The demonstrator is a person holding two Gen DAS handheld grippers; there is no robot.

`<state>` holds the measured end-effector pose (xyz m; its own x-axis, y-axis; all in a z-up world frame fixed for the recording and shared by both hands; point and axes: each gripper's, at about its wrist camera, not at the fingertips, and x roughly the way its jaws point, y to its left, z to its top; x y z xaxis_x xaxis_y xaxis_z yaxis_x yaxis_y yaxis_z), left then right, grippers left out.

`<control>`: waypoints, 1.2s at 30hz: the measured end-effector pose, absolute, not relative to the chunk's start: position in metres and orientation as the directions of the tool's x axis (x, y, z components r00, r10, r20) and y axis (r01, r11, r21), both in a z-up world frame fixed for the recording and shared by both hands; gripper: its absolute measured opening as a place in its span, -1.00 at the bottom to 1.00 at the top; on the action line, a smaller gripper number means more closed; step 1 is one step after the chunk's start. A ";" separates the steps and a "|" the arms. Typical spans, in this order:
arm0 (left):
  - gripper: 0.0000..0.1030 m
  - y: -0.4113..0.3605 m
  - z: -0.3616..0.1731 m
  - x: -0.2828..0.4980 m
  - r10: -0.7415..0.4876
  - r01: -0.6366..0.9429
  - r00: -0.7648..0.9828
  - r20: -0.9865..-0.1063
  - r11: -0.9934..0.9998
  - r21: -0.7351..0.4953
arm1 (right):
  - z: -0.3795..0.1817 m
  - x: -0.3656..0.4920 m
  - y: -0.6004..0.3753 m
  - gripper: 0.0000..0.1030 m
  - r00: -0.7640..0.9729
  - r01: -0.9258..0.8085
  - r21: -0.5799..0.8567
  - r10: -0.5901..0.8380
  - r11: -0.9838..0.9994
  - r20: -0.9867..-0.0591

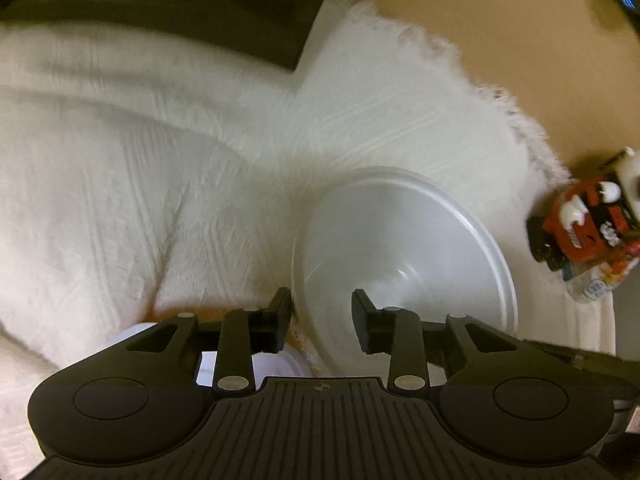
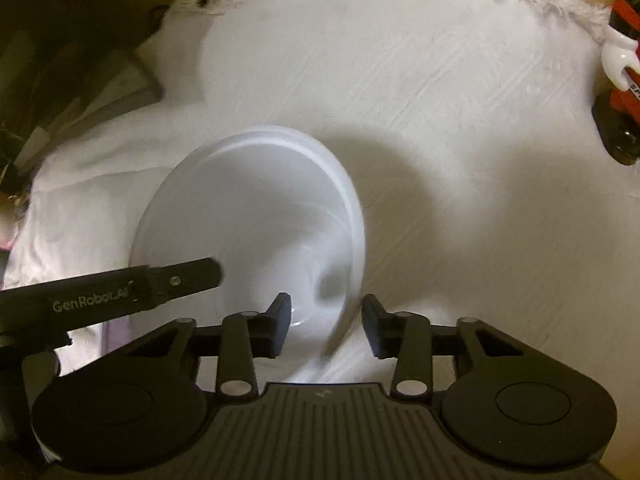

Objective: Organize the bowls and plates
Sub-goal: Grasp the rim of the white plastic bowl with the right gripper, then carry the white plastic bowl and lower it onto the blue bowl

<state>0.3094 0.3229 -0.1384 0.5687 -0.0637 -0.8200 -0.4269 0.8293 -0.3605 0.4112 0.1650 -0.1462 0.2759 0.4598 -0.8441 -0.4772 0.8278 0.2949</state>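
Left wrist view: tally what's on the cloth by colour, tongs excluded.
White: 1, the bowl on the white cloth
Red and black: 1, the toy figure at the cloth's right edge
Pale item under the left tongs: 1, too hidden to identify
Total: 3

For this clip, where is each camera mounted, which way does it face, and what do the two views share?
Left wrist: on the left claw, angled down; its fingers straddle the near rim of the white bowl on the white fringed cloth.
Right wrist: on the right claw, angled down at the same bowl, straddling its rim; the left claw's finger enters from the left.
Shared: bowl, cloth, red toy.
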 end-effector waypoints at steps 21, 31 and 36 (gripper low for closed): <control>-0.34 0.093 -0.017 0.271 -0.475 0.238 0.530 -0.703 0.879 -0.414 | -0.013 0.249 -0.082 -0.27 0.648 -0.227 0.162 0.273 0.960 -0.711; -0.40 0.026 -0.062 0.289 -0.446 0.146 0.392 -0.805 0.894 -0.424 | -0.063 0.240 -0.188 -0.27 0.572 -0.174 0.259 0.311 0.950 -0.759; -0.46 0.033 -0.073 0.288 -0.388 0.055 0.399 -0.831 0.915 -0.401 | -0.098 0.263 -0.187 -0.27 0.537 -0.232 0.260 0.347 0.937 -0.769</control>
<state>0.2879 0.0329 -0.0727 0.3986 -0.3882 -0.8309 0.0554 0.9145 -0.4007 0.2635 -0.1873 -0.0984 0.5370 0.3467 -0.7690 -0.2320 0.9372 0.2605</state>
